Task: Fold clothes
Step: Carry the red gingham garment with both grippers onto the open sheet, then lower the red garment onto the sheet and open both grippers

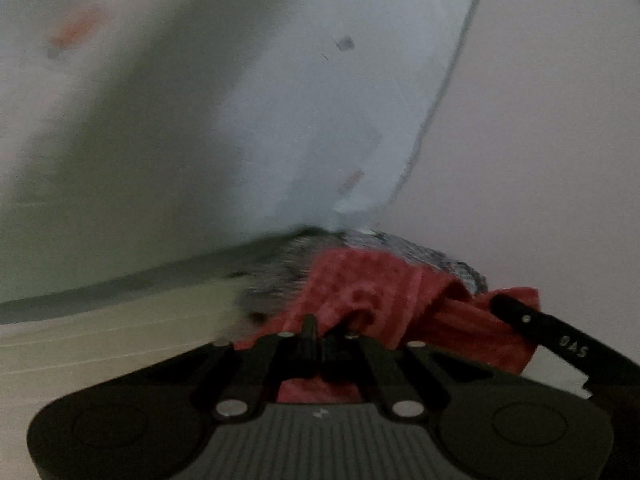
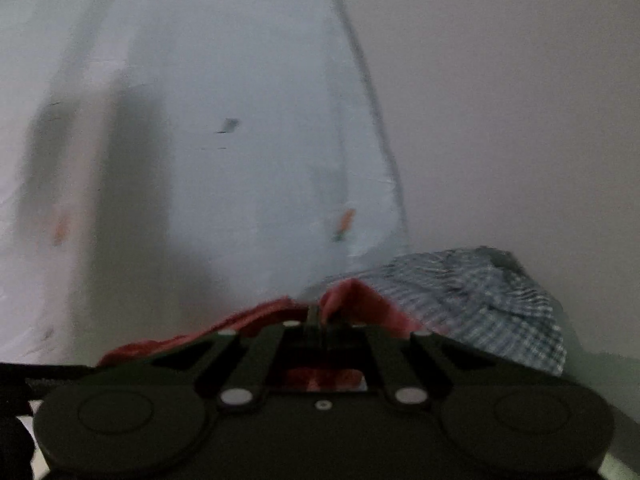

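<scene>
A red patterned garment (image 1: 368, 284) bunches right in front of my left gripper (image 1: 314, 326), whose jaws are closed on its fabric. The same red garment (image 2: 352, 300) shows in the right wrist view, where my right gripper (image 2: 318, 320) is also closed on an edge of it. The right gripper's black finger (image 1: 532, 322) reaches into the left view beside the red cloth. A blue-and-white checked garment (image 2: 480, 304) lies crumpled just behind the red one, and it shows as a grey blur in the left wrist view (image 1: 400, 246).
A pale sheet-covered surface (image 2: 240, 120) with small orange and dark prints stretches ahead. Its edge (image 2: 376, 120) runs along a plain pinkish wall (image 2: 520, 100). Both views are motion-blurred.
</scene>
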The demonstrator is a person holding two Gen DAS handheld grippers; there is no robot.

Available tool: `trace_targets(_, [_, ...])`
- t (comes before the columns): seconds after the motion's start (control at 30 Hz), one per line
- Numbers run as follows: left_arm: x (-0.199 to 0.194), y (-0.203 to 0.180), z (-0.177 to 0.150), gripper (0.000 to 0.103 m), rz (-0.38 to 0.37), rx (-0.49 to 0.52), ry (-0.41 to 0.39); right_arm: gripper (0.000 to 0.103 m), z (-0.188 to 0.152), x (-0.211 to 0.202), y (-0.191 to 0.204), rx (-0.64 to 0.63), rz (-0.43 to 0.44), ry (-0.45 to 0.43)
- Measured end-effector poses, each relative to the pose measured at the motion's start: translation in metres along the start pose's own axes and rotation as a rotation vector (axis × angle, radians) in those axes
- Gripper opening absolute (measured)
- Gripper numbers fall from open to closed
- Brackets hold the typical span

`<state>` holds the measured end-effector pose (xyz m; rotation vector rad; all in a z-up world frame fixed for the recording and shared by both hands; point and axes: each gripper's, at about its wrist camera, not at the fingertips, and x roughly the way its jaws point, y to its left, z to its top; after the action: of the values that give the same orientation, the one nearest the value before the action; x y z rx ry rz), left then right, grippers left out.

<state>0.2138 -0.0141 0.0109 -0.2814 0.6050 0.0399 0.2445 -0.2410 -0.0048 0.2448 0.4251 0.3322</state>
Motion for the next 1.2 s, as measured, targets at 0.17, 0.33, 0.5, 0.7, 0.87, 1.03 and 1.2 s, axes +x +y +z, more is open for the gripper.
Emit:
trace_targets(0.17, [-0.103,0.052,-0.055,0.001,0.103,-0.092,-0.017,0.002,-0.033,-0.054,0.052,-0.057,0.083,0.058])
trace_targets(0.33, [-0.188,0.110,-0.109,0.001,0.204,-0.196,0.046,0.002,-0.072,-0.107,0.106,-0.116,0.167,0.131])
trace_targets(0.5, [-0.271,0.159,-0.131,0.001,0.303,-0.255,0.046,0.002,-0.111,-0.160,0.160,-0.175,0.251,0.204])
trace_targets(0.7, [-0.321,0.222,-0.122,0.002,0.392,-0.320,-0.057,0.002,-0.120,-0.150,0.218,-0.215,0.322,0.224])
trace_targets(0.87, [-0.311,0.285,-0.108,0.018,0.504,-0.360,-0.106,0.030,-0.124,-0.092,0.277,-0.270,0.315,0.195])
trace_targets(1.03, [-0.305,0.325,-0.122,0.069,0.563,-0.390,-0.088,0.055,-0.144,-0.062,0.301,-0.297,0.216,0.230])
trace_targets(1.2, [-0.307,0.347,-0.171,0.072,0.576,-0.465,0.019,0.066,-0.200,-0.061,0.277,-0.286,0.143,0.362])
